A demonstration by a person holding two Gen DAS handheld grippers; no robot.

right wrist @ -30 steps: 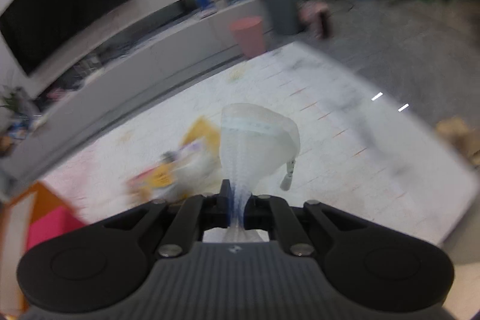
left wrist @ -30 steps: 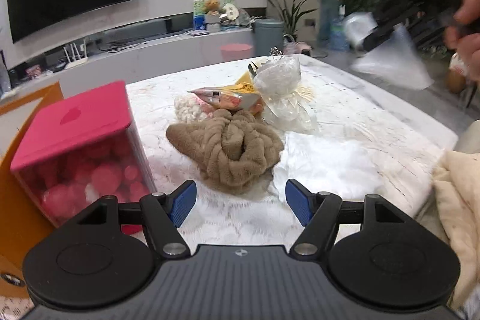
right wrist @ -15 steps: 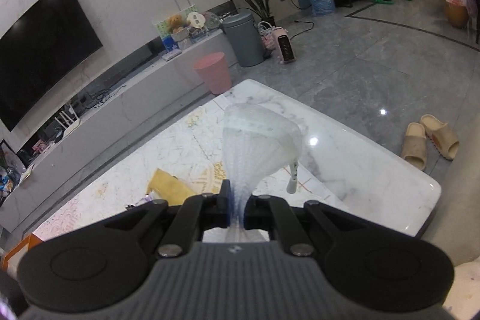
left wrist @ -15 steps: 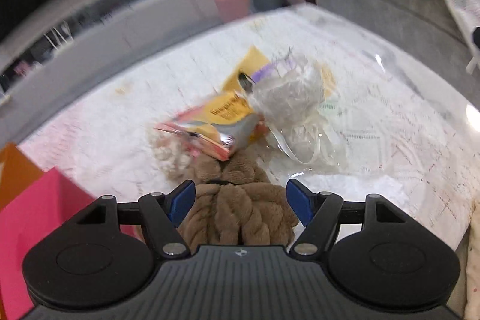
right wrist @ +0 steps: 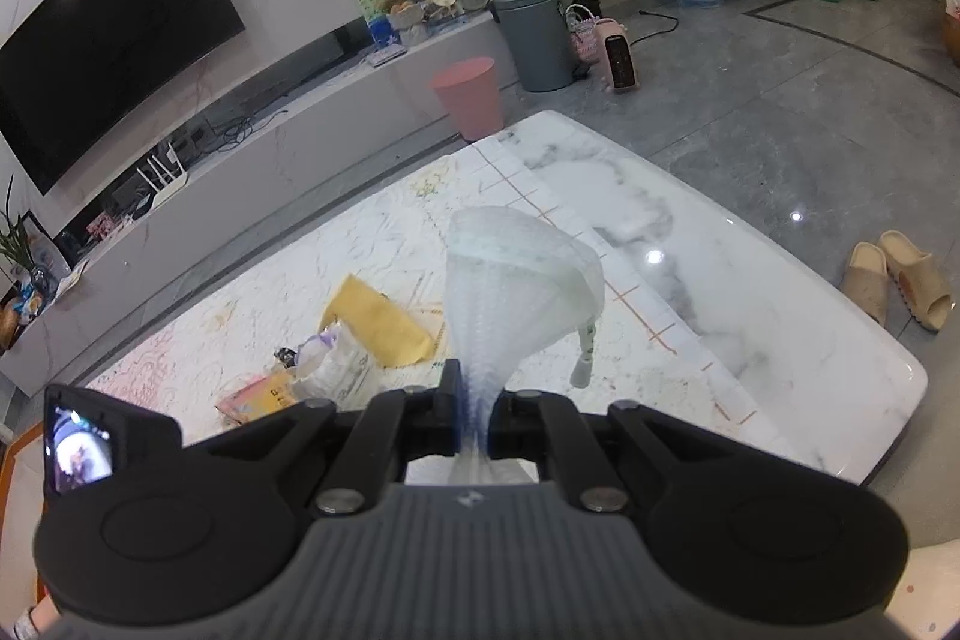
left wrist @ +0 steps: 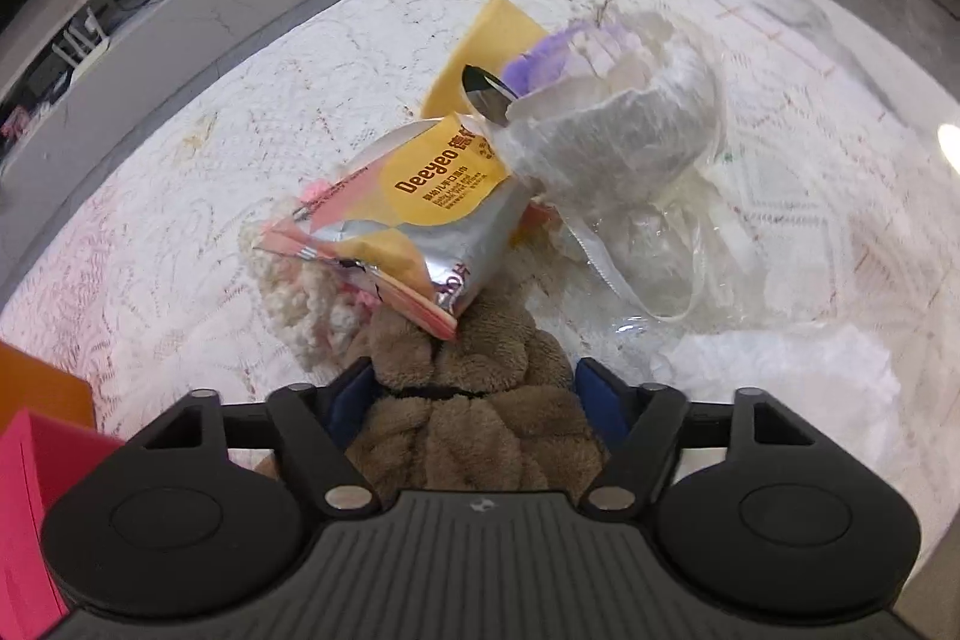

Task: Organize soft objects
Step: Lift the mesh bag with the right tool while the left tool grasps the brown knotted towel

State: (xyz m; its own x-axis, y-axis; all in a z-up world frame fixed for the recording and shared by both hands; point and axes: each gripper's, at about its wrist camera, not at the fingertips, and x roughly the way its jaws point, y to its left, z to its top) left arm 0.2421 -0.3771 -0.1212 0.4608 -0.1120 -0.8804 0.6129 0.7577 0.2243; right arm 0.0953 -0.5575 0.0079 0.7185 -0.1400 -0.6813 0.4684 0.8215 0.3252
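My left gripper point(left wrist: 474, 388) points down over a brown knitted plush piece point(left wrist: 474, 436) on the white table point(left wrist: 810, 160). Its jaws are closing, with the plush filling the gap between the blue pads point(left wrist: 351, 394); I see no squeeze on it. An orange and silver snack packet point(left wrist: 420, 220) leans on the plush, beside a cream knitted piece point(left wrist: 294, 304) and a white net bundle point(left wrist: 618, 142). My right gripper point(right wrist: 474, 400) is shut on a translucent mesh zip pouch point(right wrist: 510, 280), held above the table with its zip pull point(right wrist: 585, 352) dangling.
A white fluffy cloth point(left wrist: 780, 370) lies right of the plush. A yellow envelope point(left wrist: 486, 34) sits behind the pile. A pink box point(left wrist: 24, 490) and an orange edge point(left wrist: 36, 382) stand at the left. Beyond the table are a pink bin point(right wrist: 468, 94) and slippers point(right wrist: 900, 280).
My left gripper has moved forward and tipped down, so the brown plush now sits between its fingers. The right gripper keeps its hold on the mesh pouch and has barely shifted.
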